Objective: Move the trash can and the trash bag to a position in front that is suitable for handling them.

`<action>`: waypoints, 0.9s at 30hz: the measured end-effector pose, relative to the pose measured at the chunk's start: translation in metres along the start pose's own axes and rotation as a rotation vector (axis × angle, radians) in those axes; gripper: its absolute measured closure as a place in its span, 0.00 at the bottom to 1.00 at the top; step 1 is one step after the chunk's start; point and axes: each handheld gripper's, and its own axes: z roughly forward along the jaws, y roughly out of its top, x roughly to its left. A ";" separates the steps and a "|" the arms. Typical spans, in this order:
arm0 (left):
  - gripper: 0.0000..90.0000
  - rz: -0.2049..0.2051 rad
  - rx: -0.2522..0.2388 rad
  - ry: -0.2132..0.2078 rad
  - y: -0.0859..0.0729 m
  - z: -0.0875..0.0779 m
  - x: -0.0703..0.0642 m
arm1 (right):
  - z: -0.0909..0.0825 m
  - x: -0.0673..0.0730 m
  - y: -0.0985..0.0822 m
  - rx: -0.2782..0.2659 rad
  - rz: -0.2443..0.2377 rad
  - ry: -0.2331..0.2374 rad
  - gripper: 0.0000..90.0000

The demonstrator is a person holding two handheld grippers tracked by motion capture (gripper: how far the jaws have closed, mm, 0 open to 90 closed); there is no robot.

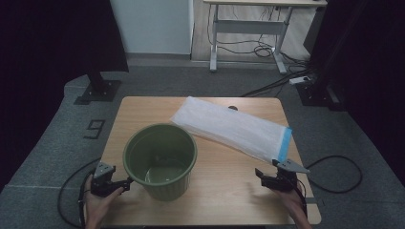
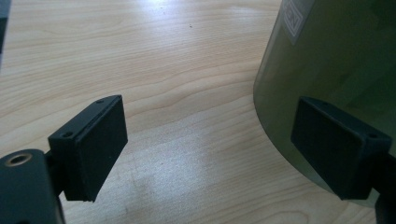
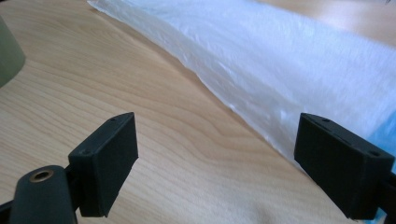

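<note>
Left gripper (image 1: pixel 125 182) spread wide beside green bin (image 1: pixel 161 160), right gripper (image 1: pixel 260 175) spread, empty, near white plastic bag (image 1: pixel 234 128), wooden table (image 1: pixel 224 191).

Grey carpet floor (image 1: pixel 47 143); black curtains (image 1: pixel 52 38) at both sides; pale wall (image 1: pixel 153 26); height-adjustable desk (image 1: pixel 248 28) behind, cables (image 1: pixel 267 50) beneath; wooden table (image 1: pixel 224 191).

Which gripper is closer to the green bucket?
The left. The left gripper sits right beside the green bucket, jaws open, while the right gripper is farther off, near the white bag.
</note>
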 end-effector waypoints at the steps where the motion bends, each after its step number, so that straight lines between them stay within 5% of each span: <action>1: 0.12 -0.004 -0.010 0.003 0.000 -0.002 0.000 | 0.000 -0.001 0.000 0.003 0.002 0.005 0.14; 5: 0.12 -0.008 -0.022 -0.004 -0.001 -0.005 0.000 | -0.003 0.001 0.000 0.005 -0.030 -0.005 0.15; 16: 0.12 0.029 0.003 -0.046 -0.015 -0.020 -0.003 | -0.008 -0.010 -0.003 -0.012 0.006 -0.064 0.18; 25: 0.12 0.108 -0.016 -0.192 -0.013 -0.041 -0.021 | -0.006 -0.015 0.002 -0.052 0.028 -0.057 0.18; 27: 0.12 0.129 -0.038 -0.254 -0.008 -0.042 -0.028 | -0.007 -0.013 0.001 -0.047 0.011 -0.050 0.19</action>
